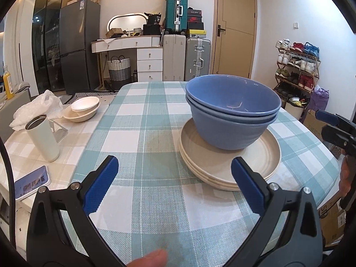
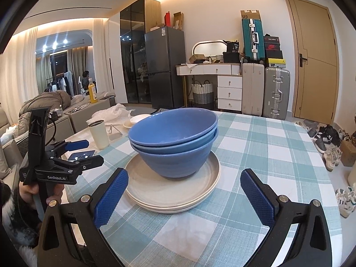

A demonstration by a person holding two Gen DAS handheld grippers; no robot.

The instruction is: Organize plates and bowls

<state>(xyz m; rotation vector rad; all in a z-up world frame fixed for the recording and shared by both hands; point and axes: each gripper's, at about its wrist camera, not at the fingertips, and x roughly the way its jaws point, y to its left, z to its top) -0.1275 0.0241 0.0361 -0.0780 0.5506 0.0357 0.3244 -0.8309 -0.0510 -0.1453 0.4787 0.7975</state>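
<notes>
Blue bowls (image 1: 231, 120) are nested together and stand on a stack of cream plates (image 1: 229, 166) on the checked tablecloth. The stack also shows in the right wrist view, bowls (image 2: 175, 142) on plates (image 2: 173, 187). My left gripper (image 1: 174, 178) is open and empty, just in front and left of the plates. My right gripper (image 2: 184, 189) is open and empty, its fingers on either side of the plates' near edge without touching. The left gripper (image 2: 83, 150) shows at the left of the right wrist view.
On the side table at left stand a white tumbler (image 1: 43, 136), two cream bowls (image 1: 82, 109), a plastic bag (image 1: 37, 109) and a phone (image 1: 32, 182). The table edge (image 1: 329, 166) curves off at right, with a shoe rack (image 1: 298, 66) beyond.
</notes>
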